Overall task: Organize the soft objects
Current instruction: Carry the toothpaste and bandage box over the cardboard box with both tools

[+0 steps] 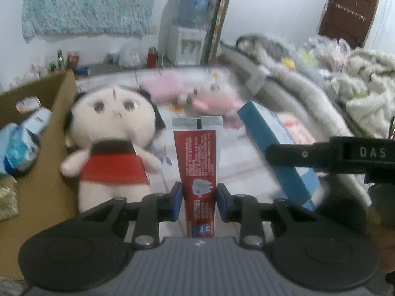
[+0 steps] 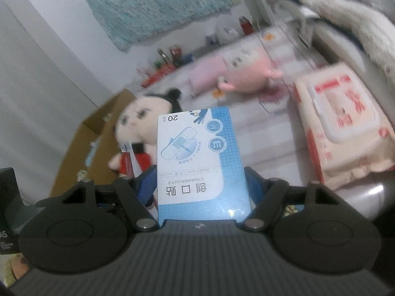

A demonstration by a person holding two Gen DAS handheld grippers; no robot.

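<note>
My left gripper is shut on a red toothpaste tube, held upright above the bed. My right gripper is shut on a blue and white bandage box; the box also shows in the left wrist view. A plush doll with black hair and a red dress lies on the bed beside a cardboard box; the doll also shows in the right wrist view. A pink plush toy and a pink cloth lie farther back.
The cardboard box holds blue and white packets. A pack of wet wipes lies on the bed at the right. Crumpled blankets pile up at the far right. A water dispenser stands by the wall.
</note>
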